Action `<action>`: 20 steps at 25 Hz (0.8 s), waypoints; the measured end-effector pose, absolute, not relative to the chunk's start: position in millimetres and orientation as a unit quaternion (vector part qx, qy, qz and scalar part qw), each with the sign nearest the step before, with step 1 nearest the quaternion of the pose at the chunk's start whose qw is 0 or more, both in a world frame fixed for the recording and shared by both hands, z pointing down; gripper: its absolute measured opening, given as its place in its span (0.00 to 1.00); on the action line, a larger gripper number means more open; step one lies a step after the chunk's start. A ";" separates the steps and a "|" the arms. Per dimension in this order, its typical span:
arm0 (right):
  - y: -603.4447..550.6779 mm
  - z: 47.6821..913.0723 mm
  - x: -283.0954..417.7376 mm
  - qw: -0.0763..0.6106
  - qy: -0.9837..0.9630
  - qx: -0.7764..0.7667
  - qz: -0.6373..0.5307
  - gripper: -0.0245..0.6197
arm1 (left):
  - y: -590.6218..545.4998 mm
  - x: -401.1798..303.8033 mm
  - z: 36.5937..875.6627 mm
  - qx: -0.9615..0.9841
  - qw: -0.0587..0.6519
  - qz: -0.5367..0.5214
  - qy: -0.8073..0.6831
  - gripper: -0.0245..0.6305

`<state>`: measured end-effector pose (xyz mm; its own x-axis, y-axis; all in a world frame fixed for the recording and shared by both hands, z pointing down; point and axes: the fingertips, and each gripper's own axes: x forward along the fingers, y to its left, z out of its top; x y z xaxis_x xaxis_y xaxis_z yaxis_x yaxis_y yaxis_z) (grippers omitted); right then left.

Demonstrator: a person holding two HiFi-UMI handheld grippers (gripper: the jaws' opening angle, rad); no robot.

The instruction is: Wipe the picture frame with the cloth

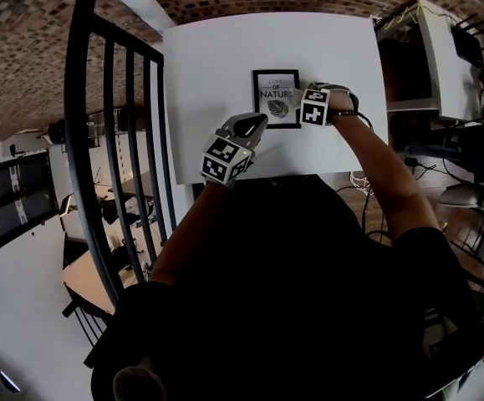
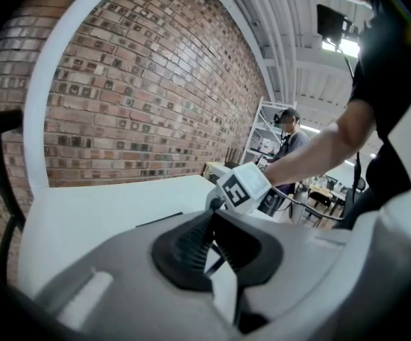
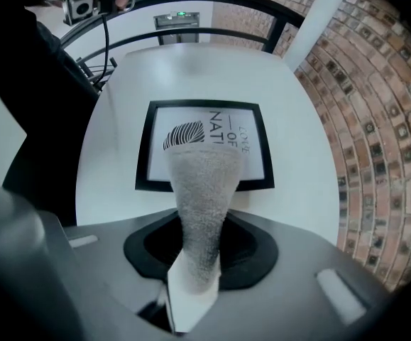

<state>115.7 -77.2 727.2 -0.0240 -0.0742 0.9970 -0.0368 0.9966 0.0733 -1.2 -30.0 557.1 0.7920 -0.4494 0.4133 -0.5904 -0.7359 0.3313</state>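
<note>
- A black railing (image 1: 112, 140) stands just beside the white table's (image 1: 200, 65) left edge.
- The left gripper (image 1: 257, 124), jaws together and empty, is beside the picture frame's (image 1: 275, 86) lower-left corner.
- The right gripper (image 3: 198, 258) pinches the cloth (image 3: 204, 183), which lies over the frame's right edge.

Black-framed picture frame (image 3: 204, 147) flat on white table; grey cloth (image 3: 201, 201) draped onto its print.

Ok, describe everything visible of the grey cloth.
The grey, nubby terry-like cloth is bunched into a narrow strip, pinched at its near end in the right gripper, whose jaws are shut on it. It widens away from them, its far end overlapping the near edge and print of the black picture frame, which lies flat on the white table.
</note>
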 end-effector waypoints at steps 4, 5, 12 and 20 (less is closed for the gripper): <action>-79.3 713.8 76.1 0.677 -0.735 0.031 -0.026 0.22 | -31.6 -10.1 559.5 0.913 0.234 0.154 -0.296 0.04; -76.6 712.1 64.0 0.672 -0.740 0.024 -0.029 0.22 | -31.6 -12.8 560.3 0.912 0.234 0.156 -0.300 0.04; -43.4 722.0 3.8 0.663 -0.747 -0.032 -0.036 0.22 | -28.3 -31.2 569.6 0.900 0.241 0.161 -0.327 0.04; -32.6 737.7 5.9 0.682 -0.729 -0.047 -0.036 0.22 | -28.1 -41.0 578.4 0.895 0.246 0.159 -0.337 0.04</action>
